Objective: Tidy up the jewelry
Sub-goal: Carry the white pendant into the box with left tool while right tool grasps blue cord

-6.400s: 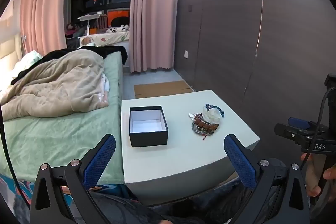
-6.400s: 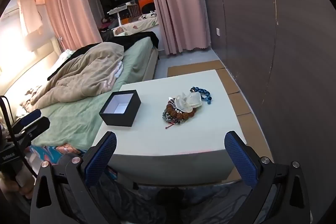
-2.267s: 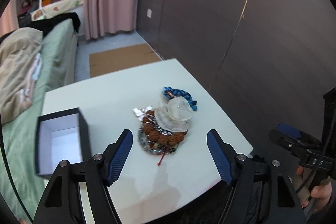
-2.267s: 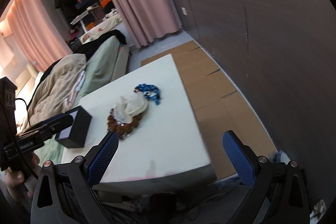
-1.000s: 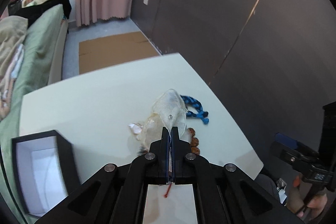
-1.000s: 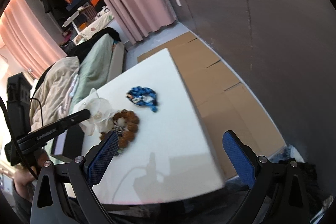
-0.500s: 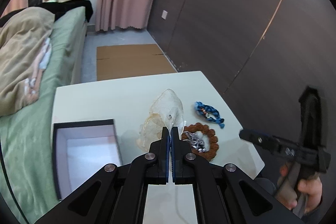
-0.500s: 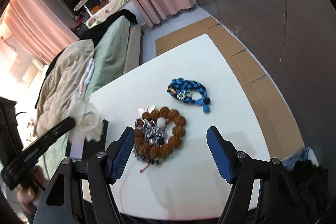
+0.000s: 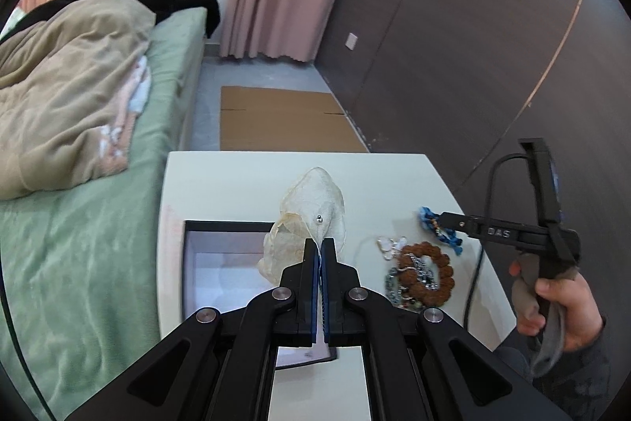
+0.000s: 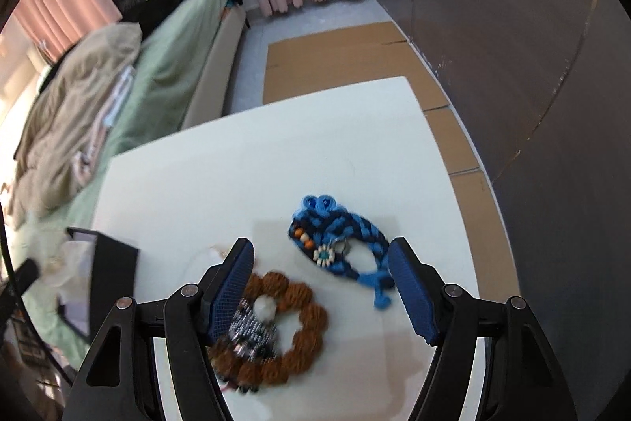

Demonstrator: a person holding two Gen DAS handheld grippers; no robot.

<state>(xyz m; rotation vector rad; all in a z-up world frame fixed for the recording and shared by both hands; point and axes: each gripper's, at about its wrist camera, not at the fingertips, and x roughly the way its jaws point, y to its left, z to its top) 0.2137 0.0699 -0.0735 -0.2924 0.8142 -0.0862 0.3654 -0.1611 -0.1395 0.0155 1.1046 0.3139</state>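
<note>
My left gripper [image 9: 320, 246] is shut on a translucent white pouch [image 9: 315, 208] with a small bead, held above the right edge of the open black box [image 9: 221, 263]. My right gripper [image 10: 321, 259] is open, low over the white table [image 10: 244, 160], its fingers on either side of a blue braided bracelet [image 10: 343, 243]. A brown bead bracelet [image 10: 292, 334] with a silver chain piece [image 10: 248, 334] lies just left of it. In the left wrist view the brown bracelet [image 9: 424, 273] and blue bracelet [image 9: 437, 225] lie right of the box. The pouch [image 10: 59, 259] and box [image 10: 106, 271] show blurred at the right wrist view's left.
A bed with green sheet [image 9: 79, 231] and beige blanket [image 9: 67, 85] borders the table's left. Cardboard sheets [image 9: 284, 121] lie on the floor beyond the table. A dark panelled wall [image 9: 473, 66] runs along the right. The right hand-held gripper [image 9: 512, 233] hovers over the table's right side.
My left gripper has carried the pouch left, over the box. My right gripper has moved down and closer to the blue bracelet, which now sits between its fingers.
</note>
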